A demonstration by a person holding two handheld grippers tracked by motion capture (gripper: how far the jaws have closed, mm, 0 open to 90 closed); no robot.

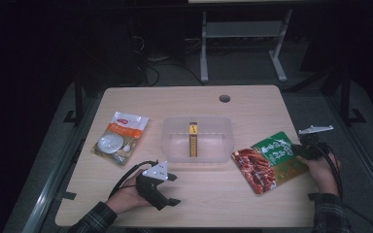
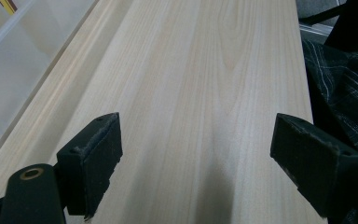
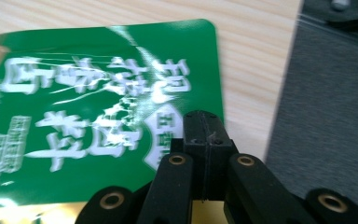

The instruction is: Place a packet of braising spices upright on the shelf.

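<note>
At the right edge of the high view my right gripper [image 1: 305, 149], jaws closed on the green corner of the snack bag [image 1: 268, 161], sits nearest it, the bag's length running down-left toward the clear tub [image 1: 197, 139], while my left gripper [image 1: 167, 190] rests open.

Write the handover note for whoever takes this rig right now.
Right hand-held gripper: jaws shut on the edge of the green and red snack pouch, which lies on the table right of the clear bin.
Left hand-held gripper: open, holding nothing, over bare table.
Done: pouch gripped.
Left: pouch not yet moved; probably into the bin. The white and orange pouch lies left of the bin, untouched.
</note>
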